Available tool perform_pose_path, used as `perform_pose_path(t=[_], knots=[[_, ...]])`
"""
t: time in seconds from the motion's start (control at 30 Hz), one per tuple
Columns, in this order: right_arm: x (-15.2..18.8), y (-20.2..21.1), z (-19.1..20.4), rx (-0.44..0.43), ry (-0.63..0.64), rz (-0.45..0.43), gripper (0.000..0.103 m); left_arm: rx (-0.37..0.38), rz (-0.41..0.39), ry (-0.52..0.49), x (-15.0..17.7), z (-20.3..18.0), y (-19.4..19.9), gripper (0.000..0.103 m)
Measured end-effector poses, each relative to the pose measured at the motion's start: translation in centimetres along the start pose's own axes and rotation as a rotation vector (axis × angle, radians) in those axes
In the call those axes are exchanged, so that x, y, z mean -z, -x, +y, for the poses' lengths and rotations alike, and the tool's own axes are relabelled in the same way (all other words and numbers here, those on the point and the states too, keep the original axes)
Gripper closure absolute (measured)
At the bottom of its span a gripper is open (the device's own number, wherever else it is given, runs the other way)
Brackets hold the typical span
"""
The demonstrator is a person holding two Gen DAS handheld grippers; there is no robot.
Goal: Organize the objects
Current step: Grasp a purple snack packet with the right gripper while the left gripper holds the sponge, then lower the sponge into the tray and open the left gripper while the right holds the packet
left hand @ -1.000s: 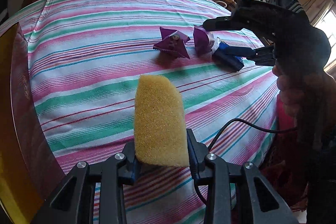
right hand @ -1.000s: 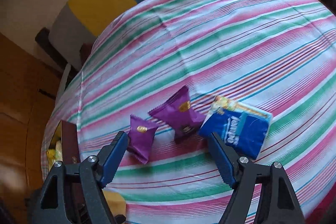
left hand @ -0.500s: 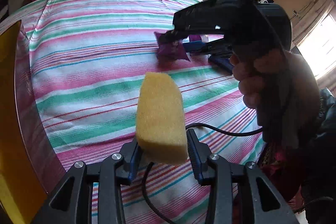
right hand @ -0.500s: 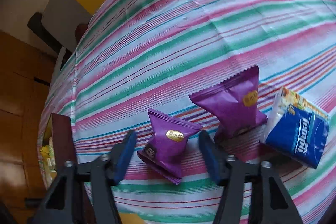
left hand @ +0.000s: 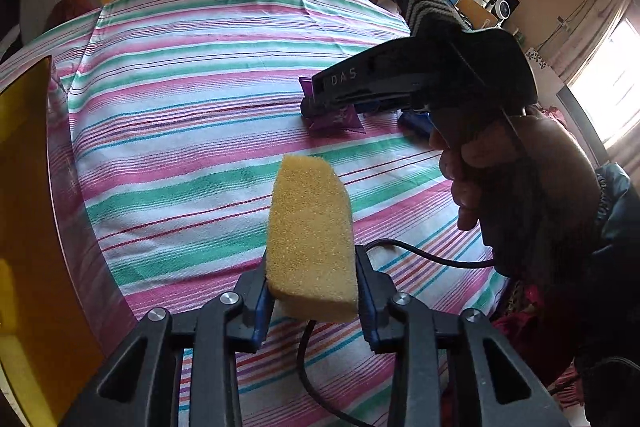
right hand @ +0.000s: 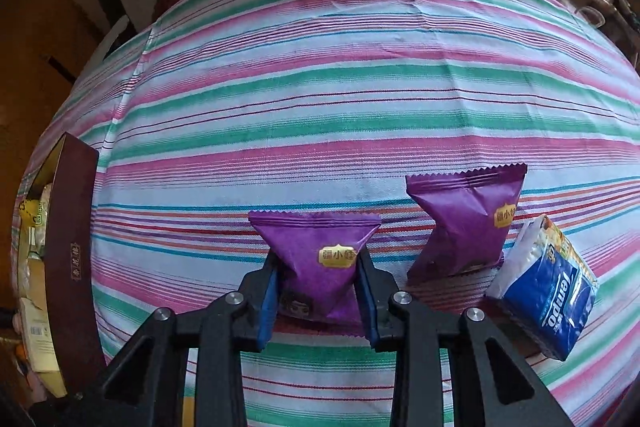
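Gripping yellow sponge (left hand: 310, 239) in my left gripper (left hand: 314, 293), long axis pointing away, raised off striped cloth (left hand: 192, 95). My right gripper (right hand: 316, 293) pinches purple snack packet (right hand: 318, 259) on the cloth, wide crimped edge pointing away, second purple packet (right hand: 466, 223) beside.

Sunlit curtained window (left hand: 612, 75), cluttered wooden shelf (left hand: 476, 3), striped tablecloth (left hand: 208, 67) over the table.

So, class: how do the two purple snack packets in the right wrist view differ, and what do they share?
The near packet is pinched in the right claw; the far packet lies free on the cloth. The near one's gold label faces us centrally; the far one's sits at its right edge, beside the tissue pack. Both are purple, with serrated seals.
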State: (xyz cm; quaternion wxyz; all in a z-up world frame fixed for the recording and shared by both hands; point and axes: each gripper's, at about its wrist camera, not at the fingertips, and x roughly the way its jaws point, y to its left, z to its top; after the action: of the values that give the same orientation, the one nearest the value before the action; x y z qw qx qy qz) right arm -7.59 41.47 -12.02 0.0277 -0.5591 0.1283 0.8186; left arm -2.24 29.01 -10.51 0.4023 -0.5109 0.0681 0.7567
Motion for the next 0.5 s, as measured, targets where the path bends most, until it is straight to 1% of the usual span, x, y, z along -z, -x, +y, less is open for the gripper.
perform_pose_path(t=[0.13, 0.37, 0.5], knots=[[0.2, 0.0, 0.2, 0.020, 0.037, -0.002, 0.069, -0.009, -0.019, -0.005, 0.1, -0.1, 0.7, 0.068], [0.3, 0.0, 0.1, 0.014, 0.053, -0.013, 0.069, -0.018, -0.048, -0.010, 0.6, 0.2, 2.6, 0.068], [0.4, 0.0, 0.6, 0.041, 0.089, -0.020, 0.069, -0.023, -0.064, 0.002, 0.9, 0.7, 3.8, 0.068]])
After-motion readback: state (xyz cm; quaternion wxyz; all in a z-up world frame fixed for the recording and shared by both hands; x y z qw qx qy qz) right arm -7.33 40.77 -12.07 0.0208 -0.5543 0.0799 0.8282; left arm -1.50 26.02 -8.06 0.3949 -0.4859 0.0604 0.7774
